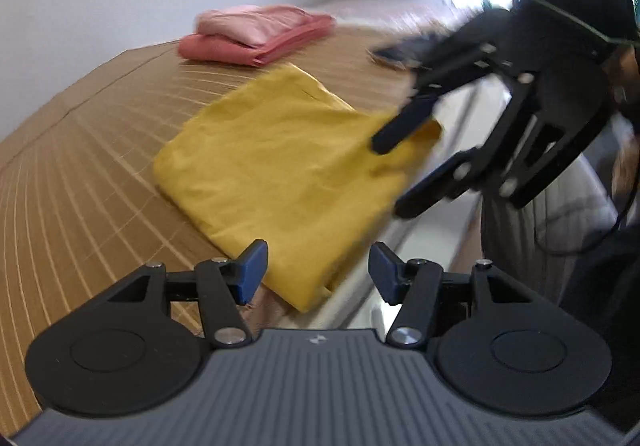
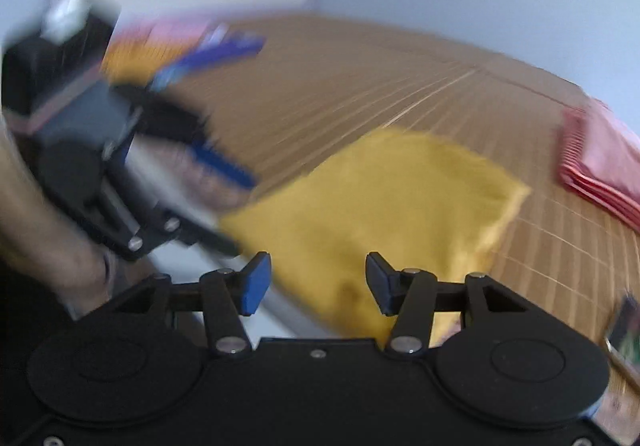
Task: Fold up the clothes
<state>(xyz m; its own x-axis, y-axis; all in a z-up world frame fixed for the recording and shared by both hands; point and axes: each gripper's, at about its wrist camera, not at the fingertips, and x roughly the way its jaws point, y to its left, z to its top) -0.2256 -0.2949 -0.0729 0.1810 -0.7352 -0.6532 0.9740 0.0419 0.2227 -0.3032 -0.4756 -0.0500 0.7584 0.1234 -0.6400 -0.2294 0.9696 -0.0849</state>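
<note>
Bed (image 1: 100, 118) with woven mat carries everything. Yellow garment (image 1: 280, 166), folded, lies at bed's near edge, likely within easy reach. Pink folded stack (image 1: 256, 34) beyond yellow garment, probably finished pile. Left gripper (image 1: 318, 272) spread, empty, facing garment's near corner. Right gripper (image 2: 318, 282) spread, empty, over garment's other end.

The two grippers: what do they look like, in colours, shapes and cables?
The left gripper and the right gripper are both black, with round discs, silver pivot screws and blue finger pads. The left has a ribbed grey body. A thin dark cable crosses the right one.
</note>
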